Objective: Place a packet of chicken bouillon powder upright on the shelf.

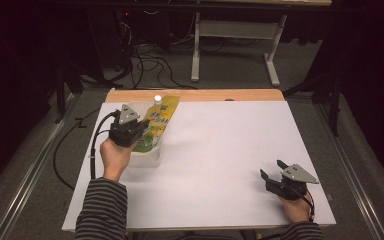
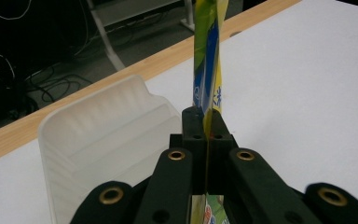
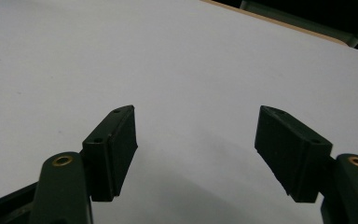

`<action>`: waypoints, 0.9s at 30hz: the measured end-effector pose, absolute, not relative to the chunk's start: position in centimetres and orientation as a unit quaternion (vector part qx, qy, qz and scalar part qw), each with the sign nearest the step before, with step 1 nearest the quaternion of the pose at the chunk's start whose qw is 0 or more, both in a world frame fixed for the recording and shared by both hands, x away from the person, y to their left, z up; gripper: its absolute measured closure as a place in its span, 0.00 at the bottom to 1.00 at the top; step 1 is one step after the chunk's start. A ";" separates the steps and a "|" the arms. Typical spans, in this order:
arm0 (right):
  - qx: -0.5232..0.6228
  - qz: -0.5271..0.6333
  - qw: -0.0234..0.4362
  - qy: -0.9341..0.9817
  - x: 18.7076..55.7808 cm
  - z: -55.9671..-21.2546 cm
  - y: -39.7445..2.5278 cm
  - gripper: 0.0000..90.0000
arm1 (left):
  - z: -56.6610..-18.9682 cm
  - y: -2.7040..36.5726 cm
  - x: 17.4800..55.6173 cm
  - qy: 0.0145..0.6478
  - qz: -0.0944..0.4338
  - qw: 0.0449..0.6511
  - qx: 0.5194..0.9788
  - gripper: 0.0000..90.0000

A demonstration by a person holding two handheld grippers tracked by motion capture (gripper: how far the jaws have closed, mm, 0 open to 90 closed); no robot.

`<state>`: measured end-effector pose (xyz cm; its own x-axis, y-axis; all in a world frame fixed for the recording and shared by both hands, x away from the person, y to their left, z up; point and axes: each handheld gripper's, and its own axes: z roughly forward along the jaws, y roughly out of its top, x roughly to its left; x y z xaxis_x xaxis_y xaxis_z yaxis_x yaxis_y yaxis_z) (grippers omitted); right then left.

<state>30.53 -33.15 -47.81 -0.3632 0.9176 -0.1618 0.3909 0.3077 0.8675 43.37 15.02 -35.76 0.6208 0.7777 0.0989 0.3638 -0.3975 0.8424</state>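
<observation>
We count two grippers, one pouch and one tray. The left gripper [image 1: 141, 131] is clamped on the pouch [image 1: 159, 125], a flat yellow-green packet with blue print and a white cap [image 1: 157, 99] at its far end; in the left gripper view the jaws meet on the pouch's thin edge [image 2: 208, 70], which rises upright between them. The pouch sits near the far left corner of the table [image 1: 220, 150], partly over the white plastic tray [image 1: 147, 157], whose ribbed wall [image 2: 102, 135] shows just beside the jaws in the left gripper view. We cannot tell whether the pouch touches the tray. The left hand [image 1: 114, 155], in a striped sleeve [image 1: 102, 210], holds that gripper, and a black cable [image 1: 96, 145] trails from it over the left edge.

The right gripper [image 1: 272, 170] rests near the near right corner, its jaws spread wide with nothing between them; the right gripper view shows only bare white surface between the two black pads [image 3: 116, 149].

The table has a plain white top with a strip of light wood [image 1: 195, 95] along the far edge. Beyond it we see a grey floor [image 1: 230, 70], loose black cables [image 1: 150, 65], the white legs of another table [image 1: 196, 55], and dark surroundings.

The pouch carries blue and white lettering, too small and blurred for us to read.
</observation>
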 end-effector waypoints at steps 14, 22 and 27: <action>0.450 0.383 0.343 0.730 30.5 -47.8 -33.1 0.33 | -36.0 15.8 43.3 0.375 0.225 0.400 0.806 1.00; 0.450 0.383 0.343 0.730 30.5 -47.8 -33.1 0.33 | -35.8 16.7 43.0 0.391 0.205 0.369 0.818 0.99; 0.447 0.383 0.344 0.731 30.5 -47.8 -33.1 0.33 | -35.7 16.9 42.9 0.397 0.191 0.352 0.826 0.99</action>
<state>30.54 -33.07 -47.83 -0.3631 0.9178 -0.1608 0.3910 0.3068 0.8678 42.89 16.90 -35.69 0.6128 0.7894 0.0364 0.5210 -0.4382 0.7324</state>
